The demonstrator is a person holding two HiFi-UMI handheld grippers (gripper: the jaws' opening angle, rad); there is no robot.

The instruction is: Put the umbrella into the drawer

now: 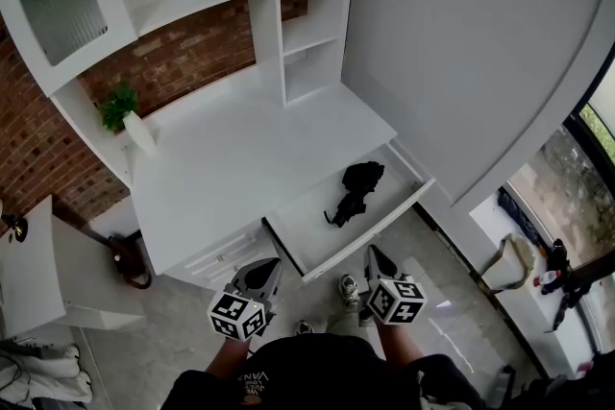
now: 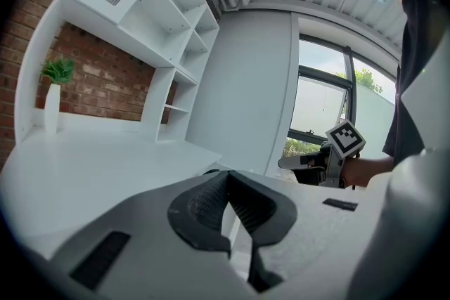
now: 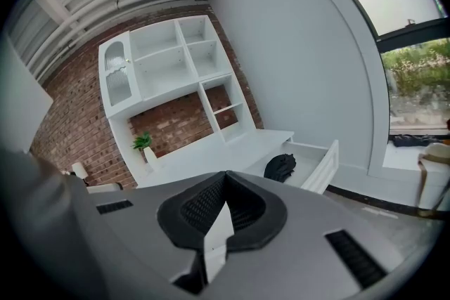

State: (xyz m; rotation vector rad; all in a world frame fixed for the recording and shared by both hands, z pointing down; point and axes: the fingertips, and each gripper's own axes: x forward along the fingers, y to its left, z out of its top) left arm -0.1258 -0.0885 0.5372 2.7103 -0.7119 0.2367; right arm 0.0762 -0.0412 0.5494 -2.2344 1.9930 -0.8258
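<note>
A black folded umbrella [image 1: 356, 190] lies inside the open white drawer [image 1: 377, 229] at the desk's front right. The right gripper view shows the umbrella [image 3: 281, 166] in the drawer [image 3: 326, 165] as well. Both grippers hang in front of the desk, nearer me than the drawer and apart from it. My left gripper [image 1: 269, 266] is below the drawer's left corner. Its jaws [image 2: 226, 176] meet with nothing between them. My right gripper [image 1: 373, 253] is just below the drawer's front panel. It is shut and empty [image 3: 225, 176].
The white desk [image 1: 221, 168] carries a shelf unit [image 1: 303, 34] and a small plant in a white vase [image 1: 125, 115]. A brick wall runs behind. A low white table [image 1: 38, 274] stands at the left, and a window ledge with loose items [image 1: 538, 274] at the right.
</note>
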